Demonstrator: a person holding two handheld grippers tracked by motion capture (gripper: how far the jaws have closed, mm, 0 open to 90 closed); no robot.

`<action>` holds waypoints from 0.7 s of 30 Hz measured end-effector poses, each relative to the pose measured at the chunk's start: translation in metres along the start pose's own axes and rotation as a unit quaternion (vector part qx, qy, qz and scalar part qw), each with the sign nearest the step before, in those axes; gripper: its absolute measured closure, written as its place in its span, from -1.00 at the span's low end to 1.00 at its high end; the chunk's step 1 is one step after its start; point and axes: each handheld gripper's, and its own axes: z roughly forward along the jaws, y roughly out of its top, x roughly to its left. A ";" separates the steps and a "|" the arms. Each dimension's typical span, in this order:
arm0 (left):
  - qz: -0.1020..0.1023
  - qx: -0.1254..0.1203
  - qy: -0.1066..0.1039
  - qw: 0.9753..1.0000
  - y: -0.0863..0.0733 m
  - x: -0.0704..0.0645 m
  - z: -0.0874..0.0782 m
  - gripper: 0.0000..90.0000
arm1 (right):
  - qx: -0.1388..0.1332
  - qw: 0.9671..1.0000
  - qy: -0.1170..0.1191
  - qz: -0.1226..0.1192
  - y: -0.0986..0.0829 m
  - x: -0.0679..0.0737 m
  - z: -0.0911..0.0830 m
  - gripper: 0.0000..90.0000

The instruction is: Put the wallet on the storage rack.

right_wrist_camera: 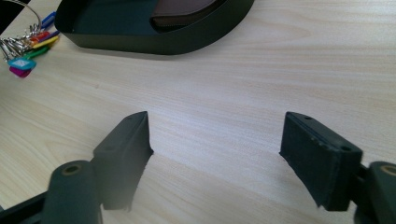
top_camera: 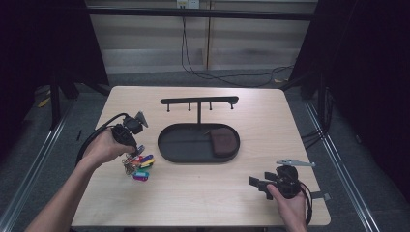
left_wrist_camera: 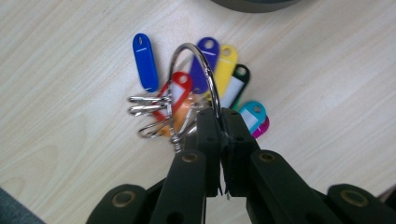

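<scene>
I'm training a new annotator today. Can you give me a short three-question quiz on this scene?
1. True or false: the left gripper is shut on the key ring.
2. What lies in the black tray? A) a brown pouch B) a blue tag C) nothing
3. Fill in: the right gripper has its jaws ____ over bare table.

Key: 1 true; 2 A, the brown pouch; 3 open.

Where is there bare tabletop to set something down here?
Bare wood runs along the near edge between the key bunch and the right gripper, and behind the hook rack. The oval tray, holding a brown pouch, crowds the middle.
</scene>
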 end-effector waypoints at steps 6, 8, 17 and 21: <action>-0.005 0.005 -0.005 1.000 0.002 0.001 -0.011 0.95 | 0.006 1.000 0.006 -0.004 0.001 0.001 0.001 -0.60; -0.002 0.005 -0.004 1.000 0.002 0.001 -0.015 0.95 | 0.003 1.000 0.007 -0.005 0.001 0.003 0.001 -0.59; 0.012 -0.004 -0.001 1.000 0.001 -0.002 -0.039 0.95 | 0.004 1.000 0.004 -0.009 0.001 0.004 0.002 -0.60; 0.014 -0.002 0.002 1.000 0.002 -0.002 -0.048 0.95 | 0.004 1.000 0.005 -0.009 0.002 0.004 0.002 -0.60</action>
